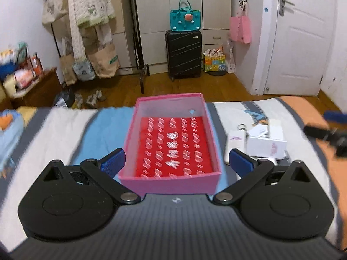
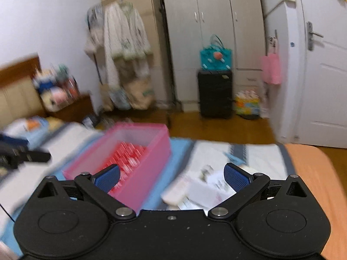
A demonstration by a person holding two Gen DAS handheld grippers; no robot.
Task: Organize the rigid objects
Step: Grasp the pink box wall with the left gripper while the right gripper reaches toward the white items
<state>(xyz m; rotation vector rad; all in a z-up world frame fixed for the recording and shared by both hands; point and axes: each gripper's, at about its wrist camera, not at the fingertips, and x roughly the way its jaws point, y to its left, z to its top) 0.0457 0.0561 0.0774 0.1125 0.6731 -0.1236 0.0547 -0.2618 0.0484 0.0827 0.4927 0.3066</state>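
The white boxes (image 2: 201,191) lay just ahead of the right tongs (image 2: 171,178), nearer than the left tongs (image 1: 176,161), which straddled the pink box (image 1: 171,143). Both tongs gaped wide, empty.

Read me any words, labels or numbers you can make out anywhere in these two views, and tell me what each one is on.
None can be read for certain.
white box: pink print, too blurred.
slim white case: small pink line, too small.
pink box: pale patterns on its red floor, not legible.
paper bags on the rack: green print, too small.
black suitcase: small tag, unreadable.
Right wrist view: all blurred.
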